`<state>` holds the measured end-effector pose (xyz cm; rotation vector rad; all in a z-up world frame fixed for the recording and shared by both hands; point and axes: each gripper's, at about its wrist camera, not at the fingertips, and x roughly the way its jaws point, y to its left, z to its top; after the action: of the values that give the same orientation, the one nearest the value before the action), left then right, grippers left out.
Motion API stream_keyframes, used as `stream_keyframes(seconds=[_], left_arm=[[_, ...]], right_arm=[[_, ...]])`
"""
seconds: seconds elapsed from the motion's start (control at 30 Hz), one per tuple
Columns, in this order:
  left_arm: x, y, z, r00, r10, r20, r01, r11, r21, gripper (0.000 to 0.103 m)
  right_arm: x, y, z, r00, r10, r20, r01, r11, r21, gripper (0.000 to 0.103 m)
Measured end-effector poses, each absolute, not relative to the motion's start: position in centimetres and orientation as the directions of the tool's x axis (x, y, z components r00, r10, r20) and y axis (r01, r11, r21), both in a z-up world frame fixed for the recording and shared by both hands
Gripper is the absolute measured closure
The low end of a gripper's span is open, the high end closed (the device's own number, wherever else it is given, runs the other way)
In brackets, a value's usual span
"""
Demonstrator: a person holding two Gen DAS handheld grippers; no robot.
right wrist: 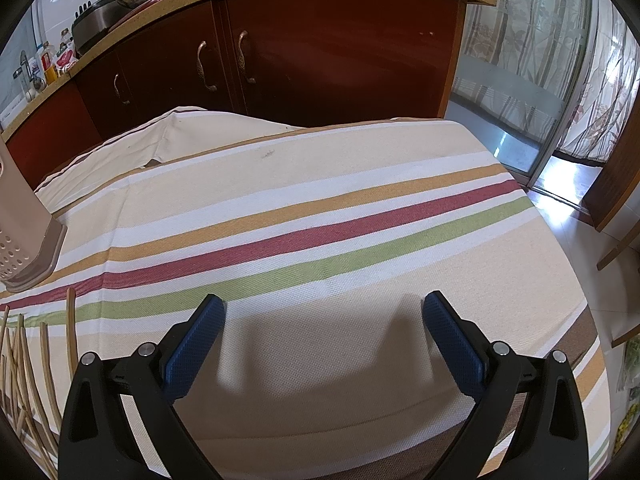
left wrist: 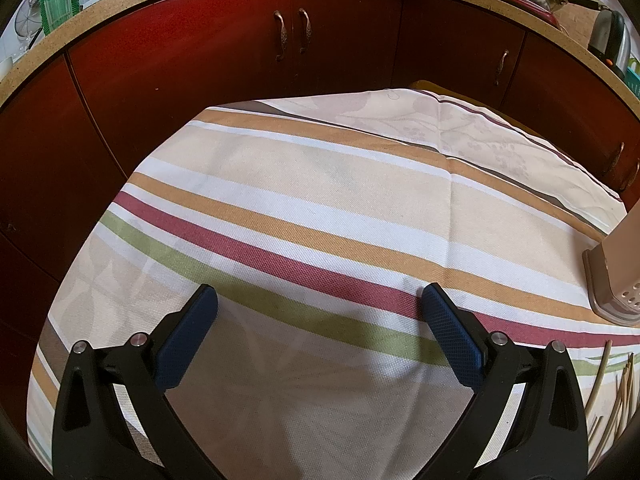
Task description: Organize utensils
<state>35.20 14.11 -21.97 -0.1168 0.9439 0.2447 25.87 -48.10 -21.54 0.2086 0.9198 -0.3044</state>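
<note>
Several wooden chopsticks (left wrist: 618,396) lie loose on the striped tablecloth at the lower right of the left wrist view; the same chopsticks (right wrist: 24,376) show at the lower left of the right wrist view. A beige perforated utensil holder (left wrist: 618,276) stands at the right edge, and this holder (right wrist: 20,236) appears at the left edge of the right wrist view. My left gripper (left wrist: 318,304) hovers open over bare cloth, left of the chopsticks. My right gripper (right wrist: 324,312) is open too, to the right of them, with nothing between its fingers.
The table under the striped cloth (left wrist: 320,208) sits close to dark red cabinets (left wrist: 200,60) with a speckled countertop carrying pans and bottles. Its right edge (right wrist: 560,248) drops to a tiled floor beside a glass door (right wrist: 520,80).
</note>
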Motion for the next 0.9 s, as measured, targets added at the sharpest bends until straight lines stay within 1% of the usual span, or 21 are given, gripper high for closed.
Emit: stream_keyframes(seconds=[0.23, 0.33, 0.4, 0.53, 0.6, 0.67, 0.77, 0.9], left_arm=[[35.0, 14.1, -21.9, 0.562, 0.155, -0.812, -0.257, 0.966, 0.007, 0.004], [33.2, 13.1, -21.5, 0.575, 0.14, -0.806, -0.231, 0.973, 0.004, 0.004], [31.0, 12.1, -20.2, 0.62, 0.139, -0.772, -0.204, 0.979, 0.013, 0.004], [24.6, 9.0, -16.2, 0.742, 0.183, -0.645, -0.185, 0.981, 0.065, 0.004], [21.5, 7.2, -14.4, 0.795, 0.149, -0.588, -0.138, 0.988, 0.064, 0.004], [19.2, 5.6, -12.9, 0.822, 0.115, -0.558, -0.087, 0.993, 0.077, 0.004], [15.8, 3.2, -11.2, 0.839, 0.105, -0.533, -0.052, 0.992, 0.114, 0.004], [12.0, 1.3, -9.2, 0.87, 0.054, -0.49, -0.004, 0.995, 0.103, 0.004]], right_arm=[[25.9, -48.1, -21.6, 0.567, -0.174, -0.805, 0.353, 0.935, 0.046, 0.005], [24.7, -47.1, -21.1, 0.572, -0.172, -0.802, 0.361, 0.931, 0.057, 0.006], [22.7, -45.3, -19.5, 0.62, -0.193, -0.761, 0.351, 0.935, 0.048, 0.006], [18.0, -41.2, -15.8, 0.717, -0.205, -0.667, 0.304, 0.952, 0.034, 0.006], [15.8, -39.4, -14.4, 0.753, -0.202, -0.626, 0.279, 0.96, 0.027, 0.006], [13.7, -37.5, -12.9, 0.783, -0.199, -0.59, 0.252, 0.968, 0.009, 0.006], [11.1, -35.6, -11.3, 0.812, -0.188, -0.553, 0.22, 0.975, -0.008, 0.006], [7.4, -33.4, -9.1, 0.859, -0.152, -0.49, 0.181, 0.983, 0.012, 0.006]])
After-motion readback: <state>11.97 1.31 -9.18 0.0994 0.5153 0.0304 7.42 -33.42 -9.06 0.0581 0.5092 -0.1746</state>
